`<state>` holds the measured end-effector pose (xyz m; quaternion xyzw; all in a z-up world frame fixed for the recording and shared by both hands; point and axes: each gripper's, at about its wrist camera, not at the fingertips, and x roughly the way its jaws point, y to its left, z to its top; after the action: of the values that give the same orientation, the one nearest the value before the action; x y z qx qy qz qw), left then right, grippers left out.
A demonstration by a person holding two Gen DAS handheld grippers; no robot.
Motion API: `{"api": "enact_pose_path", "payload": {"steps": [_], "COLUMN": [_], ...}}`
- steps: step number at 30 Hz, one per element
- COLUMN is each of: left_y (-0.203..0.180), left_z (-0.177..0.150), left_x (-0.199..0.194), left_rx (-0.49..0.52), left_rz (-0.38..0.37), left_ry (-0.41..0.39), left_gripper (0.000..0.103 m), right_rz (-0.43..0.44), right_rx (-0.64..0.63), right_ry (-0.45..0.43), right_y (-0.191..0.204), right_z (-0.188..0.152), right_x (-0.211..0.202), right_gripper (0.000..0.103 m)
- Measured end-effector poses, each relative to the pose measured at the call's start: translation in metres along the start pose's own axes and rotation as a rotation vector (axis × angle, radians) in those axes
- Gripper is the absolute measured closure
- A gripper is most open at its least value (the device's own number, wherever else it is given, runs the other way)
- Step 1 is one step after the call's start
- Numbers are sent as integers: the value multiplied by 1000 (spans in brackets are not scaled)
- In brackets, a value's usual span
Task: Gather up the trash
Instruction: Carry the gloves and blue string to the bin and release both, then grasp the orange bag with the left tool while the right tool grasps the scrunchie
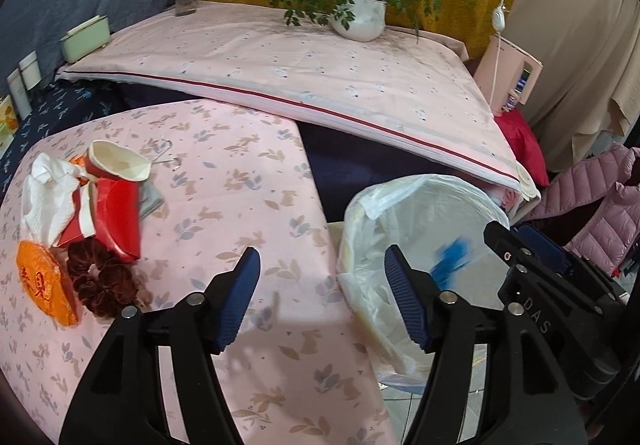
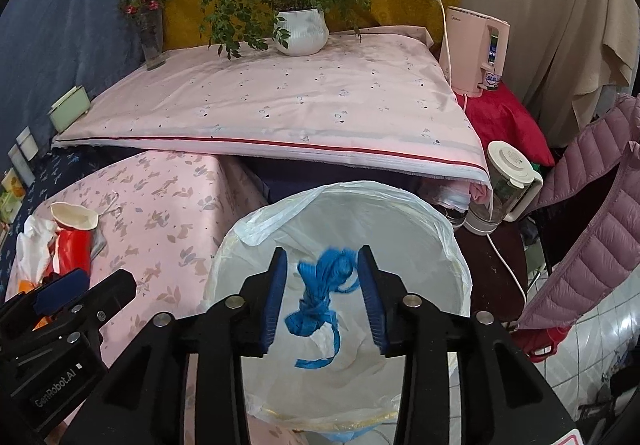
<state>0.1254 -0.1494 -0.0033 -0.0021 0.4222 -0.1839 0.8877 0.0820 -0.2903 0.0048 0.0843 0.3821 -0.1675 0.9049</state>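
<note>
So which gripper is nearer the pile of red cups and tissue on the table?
Left. The left gripper sits over the table edge just right of the red cups, jaws open and empty. The right gripper is farther right, over the trash bin, around blue string.

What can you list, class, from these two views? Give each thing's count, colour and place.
blue strap: one, blue, between the right jaws over the bin
bin: one, white liner, beside the table
crushed cups: two, red and cream, table's left
tissue: one, white, beside the cups
scrunchie: one, dark red, nearer the camera
orange wrapper: one, orange, left of the scrunchie
potted plant: one, green, white pot, far surface
left hand-held gripper: open, empty
right hand-held gripper: open around the strap
</note>
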Motion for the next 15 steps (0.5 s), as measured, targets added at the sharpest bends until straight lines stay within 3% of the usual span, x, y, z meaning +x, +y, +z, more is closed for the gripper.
{"api": "enact_pose_path", "payload": {"steps": [15], "left_y": [24], "left_z": [-6], "left_x": [-11], "left_rx": [-48], "left_rz": [32], "left_ry": [-5], "left_gripper": [37], "right_rz": [21], "right_rx": [-41], "right_ry": [-34], "right_y": [25], "right_z": [1], "right_x": [-22], "right_gripper": [47]}}
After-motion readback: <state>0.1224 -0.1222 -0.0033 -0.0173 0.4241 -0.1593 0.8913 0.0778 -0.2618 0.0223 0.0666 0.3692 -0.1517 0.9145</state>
